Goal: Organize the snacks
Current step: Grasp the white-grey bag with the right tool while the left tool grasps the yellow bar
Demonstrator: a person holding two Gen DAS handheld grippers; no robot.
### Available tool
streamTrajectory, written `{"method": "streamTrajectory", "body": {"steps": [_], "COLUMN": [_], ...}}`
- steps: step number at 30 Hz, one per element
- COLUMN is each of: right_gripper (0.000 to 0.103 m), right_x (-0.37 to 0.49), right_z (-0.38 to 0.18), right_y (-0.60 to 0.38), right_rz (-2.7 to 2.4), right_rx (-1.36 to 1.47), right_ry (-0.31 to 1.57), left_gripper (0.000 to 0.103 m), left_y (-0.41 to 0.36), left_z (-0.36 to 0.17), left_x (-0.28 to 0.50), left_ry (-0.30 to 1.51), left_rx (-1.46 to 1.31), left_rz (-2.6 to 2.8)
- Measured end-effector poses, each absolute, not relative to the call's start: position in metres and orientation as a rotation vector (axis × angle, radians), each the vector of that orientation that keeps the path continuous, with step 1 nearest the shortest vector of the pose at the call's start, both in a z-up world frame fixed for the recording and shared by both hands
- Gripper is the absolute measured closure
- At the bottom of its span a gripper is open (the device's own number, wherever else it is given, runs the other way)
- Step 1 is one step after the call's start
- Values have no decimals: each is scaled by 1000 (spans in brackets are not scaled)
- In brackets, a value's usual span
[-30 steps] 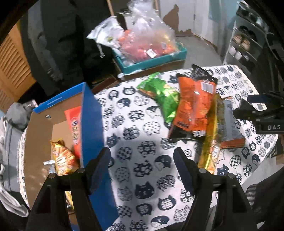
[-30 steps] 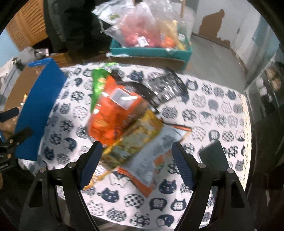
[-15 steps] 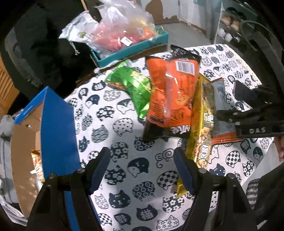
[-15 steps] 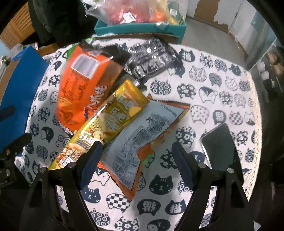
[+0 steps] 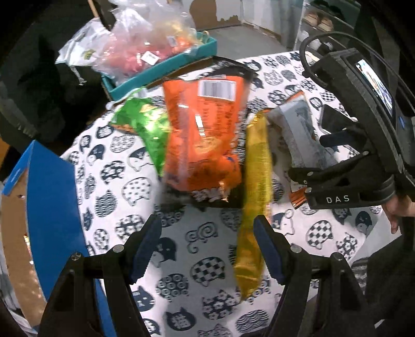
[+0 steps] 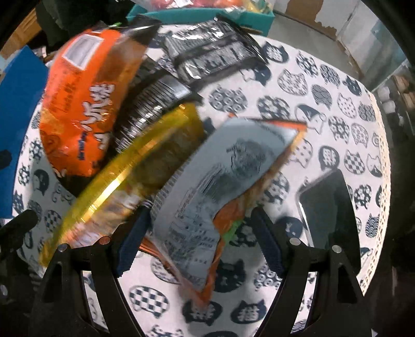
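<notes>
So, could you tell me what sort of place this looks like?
Probably a lived-in home room, not a lab: a cat-print tablecloth over a small table, shoes on a rack, and a teal tray of bagged goods.

"DAS" in white caps on the right gripper [image 5: 337, 153] body, seen at right in the left wrist view. Orange snack bag [image 6: 83, 103]: big white Chinese chars, too blurred to read for sure, plus small blue Latin wording, illegible. Same bag's far end has a white barcode label [image 5: 217, 89], digits unreadable. Gray packet [image 6: 220, 186]: fine print, unreadable.
</notes>
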State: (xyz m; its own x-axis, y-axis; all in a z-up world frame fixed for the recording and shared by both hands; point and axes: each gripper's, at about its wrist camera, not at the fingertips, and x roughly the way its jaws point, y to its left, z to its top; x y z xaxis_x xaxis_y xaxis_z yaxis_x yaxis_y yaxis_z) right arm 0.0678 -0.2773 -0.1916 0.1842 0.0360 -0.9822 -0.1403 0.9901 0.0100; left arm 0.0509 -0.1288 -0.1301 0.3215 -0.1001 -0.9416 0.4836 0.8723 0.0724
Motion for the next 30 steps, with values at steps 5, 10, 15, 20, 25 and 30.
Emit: {"method": "streamTrajectory", "body": {"steps": [5, 10, 15, 20, 25, 30], "right_gripper": [24, 24, 24, 24, 24, 24], "right_x": [54, 42, 35, 42, 55, 79], "right_z": [-195, -192, -179, -175, -182, -190], "right_y": [-302, -329, -339, -337, -336, -323], "right_rz": [104, 103, 129, 140, 138, 134], "right_rx": [-74, -19, -29, -68, -52, -26], "right_ry": [1404, 1406, 1354, 1317, 1312, 1309], "left_gripper": [28, 28, 28, 25, 24, 26], "left_y": [-149, -167, -186, -200, -213, -224], "left_z": [-138, -148, -165, -180, -184, -192], "left_x": [50, 49, 46, 47, 47, 47], "left_ry": [1214, 1249, 1278, 1279, 1240, 1209], "left_rx": [385, 380, 423, 472, 512, 548], "left_rz": [-430, -470, -486, -479, -485, -475]}}
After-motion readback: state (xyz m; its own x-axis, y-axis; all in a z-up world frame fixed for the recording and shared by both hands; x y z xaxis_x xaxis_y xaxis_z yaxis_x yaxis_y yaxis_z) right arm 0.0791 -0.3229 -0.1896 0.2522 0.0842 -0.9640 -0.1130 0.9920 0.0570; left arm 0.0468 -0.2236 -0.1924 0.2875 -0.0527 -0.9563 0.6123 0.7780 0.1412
